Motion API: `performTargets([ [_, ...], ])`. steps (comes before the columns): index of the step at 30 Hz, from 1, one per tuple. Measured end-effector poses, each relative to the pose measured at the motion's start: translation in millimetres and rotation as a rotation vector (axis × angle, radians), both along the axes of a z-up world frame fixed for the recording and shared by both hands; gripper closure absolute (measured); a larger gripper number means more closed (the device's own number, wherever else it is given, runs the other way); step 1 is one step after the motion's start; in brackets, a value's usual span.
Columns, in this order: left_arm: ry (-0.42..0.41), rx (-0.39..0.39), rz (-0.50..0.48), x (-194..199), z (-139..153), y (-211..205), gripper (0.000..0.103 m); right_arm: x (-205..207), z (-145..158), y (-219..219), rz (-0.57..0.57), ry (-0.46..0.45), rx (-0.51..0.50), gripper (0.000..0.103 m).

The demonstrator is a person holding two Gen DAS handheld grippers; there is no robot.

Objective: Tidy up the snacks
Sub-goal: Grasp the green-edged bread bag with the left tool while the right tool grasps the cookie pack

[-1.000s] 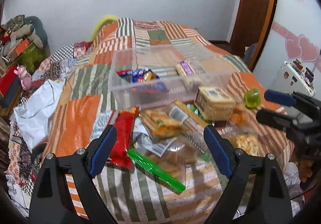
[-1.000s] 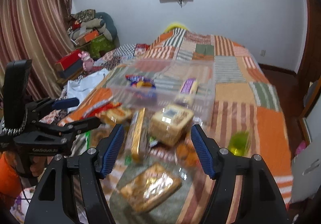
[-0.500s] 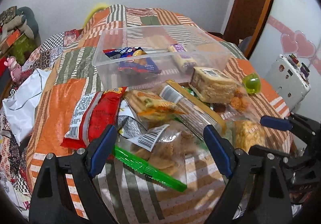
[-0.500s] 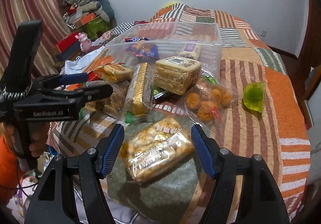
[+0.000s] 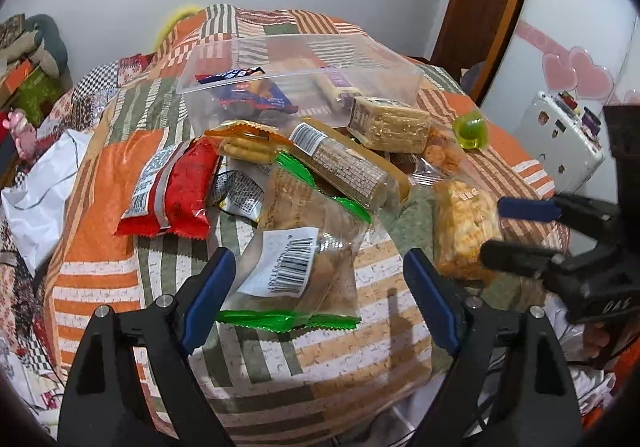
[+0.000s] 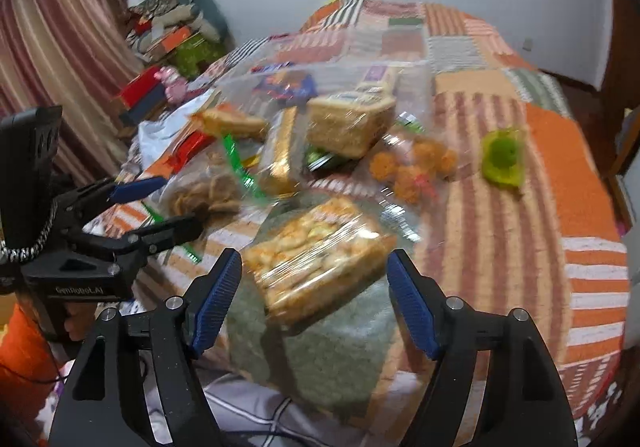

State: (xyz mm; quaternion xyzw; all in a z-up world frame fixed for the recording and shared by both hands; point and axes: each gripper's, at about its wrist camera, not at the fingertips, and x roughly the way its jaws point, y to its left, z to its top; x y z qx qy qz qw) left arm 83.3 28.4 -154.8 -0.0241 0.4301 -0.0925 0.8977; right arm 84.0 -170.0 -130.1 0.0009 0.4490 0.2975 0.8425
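Bed [image 5: 100,215] under patchwork quilt [image 5: 404,323] of orange, green and striped squares, filling centre frame. Directly on quilt: clear plastic bin [image 5: 296,59] upper centre; red packet [image 5: 176,187] centre left; clear green-edged biscuit bag [image 5: 296,247] lower centre; golden cracker pack [image 5: 464,223] right of centre; green jelly cup [image 5: 472,131] upper right, apart from the pile. Between bin and biscuit bag, further packets heaped and overlapping; contact with quilt not determinable. White plastic bag [image 5: 36,203] at left edge.
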Motion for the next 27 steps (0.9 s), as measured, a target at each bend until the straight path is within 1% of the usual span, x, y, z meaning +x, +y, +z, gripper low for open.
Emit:
performTargets([
  [3, 0.014, -0.016, 0.015, 2, -4, 4, 0.017, 5, -5, 10, 0.012, 0.001, -0.016, 0.031],
  [5, 0.037, -0.039, 0.02, 3, -10, 7, 0.017, 8, -5, 15, 0.014, -0.006, -0.021, 0.028],
  [10, 0.087, -0.078, 0.036, 5, -25, 14, 0.017, 18, -9, 23, 0.028, -0.035, -0.052, 0.028],
  [12, 0.083, -0.099, 0.059, 6, -27, 20, 0.017, 21, -12, 26, 0.026, -0.027, -0.058, 0.028],
  [14, 0.067, -0.113, 0.065, 6, -23, 23, 0.017, 24, -15, 24, 0.017, -0.016, -0.052, 0.028],
  [16, 0.04, -0.106, 0.082, 6, -16, 26, 0.017, 25, -17, 20, 0.015, -0.003, -0.033, 0.028],
  [18, 0.014, -0.09, 0.093, 7, -9, 30, 0.017, 23, -15, 16, 0.018, -0.003, -0.034, 0.031],
  [21, -0.003, -0.078, 0.092, 12, -3, 31, 0.017, 20, -14, 6, 0.015, -0.001, -0.034, 0.032],
  [24, 0.004, -0.064, 0.078, 20, -5, 28, 0.017, 19, -13, -6, 0.006, 0.005, -0.028, 0.033],
  [26, 0.018, -0.059, 0.068, 26, -8, 24, 0.017, 18, -11, -13, -0.005, 0.012, -0.022, 0.04],
  [27, 0.031, -0.064, 0.06, 28, -12, 22, 0.017, 19, -10, -17, -0.011, 0.016, -0.018, 0.041],
])
